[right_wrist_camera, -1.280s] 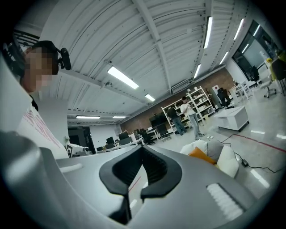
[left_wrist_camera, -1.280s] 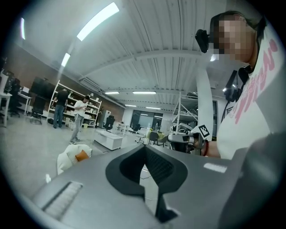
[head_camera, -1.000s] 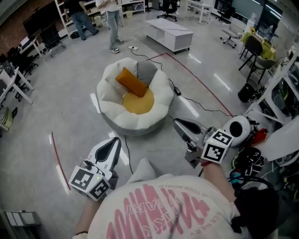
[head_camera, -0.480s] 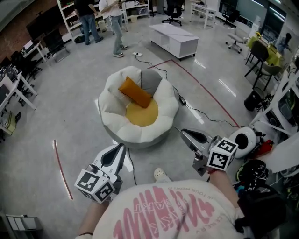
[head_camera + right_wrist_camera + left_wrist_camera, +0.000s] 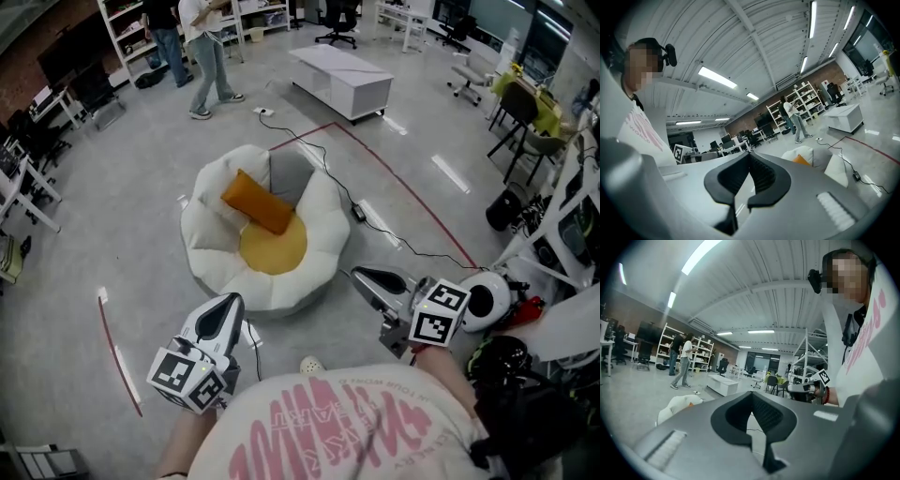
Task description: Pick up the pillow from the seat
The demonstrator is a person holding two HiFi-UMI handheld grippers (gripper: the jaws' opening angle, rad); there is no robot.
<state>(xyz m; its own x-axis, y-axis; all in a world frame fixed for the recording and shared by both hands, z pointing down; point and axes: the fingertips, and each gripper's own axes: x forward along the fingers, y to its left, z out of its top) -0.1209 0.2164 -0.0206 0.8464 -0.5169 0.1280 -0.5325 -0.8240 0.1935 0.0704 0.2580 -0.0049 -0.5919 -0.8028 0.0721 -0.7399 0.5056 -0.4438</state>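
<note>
On the seat (image 5: 212, 246) (white, puffy): orange oblong pillow (image 5: 257, 201).

You are holding the left gripper (image 5: 751, 397) roughly level, with its jaws pressed together and nothing sitting between them. Past its left side the white seat (image 5: 677, 405) is peeking up from the floor (image 5: 633, 394), with a tiny sliver of the orange pillow (image 5: 690, 404) showing at its edge. Farther back a low white table (image 5: 723, 384) is sitting on the floor, and two people (image 5: 680, 359) are standing by the shelves (image 5: 663, 341). At the right you are carrying the right gripper (image 5: 791, 388) beside your white shirt (image 5: 860, 357).
</note>
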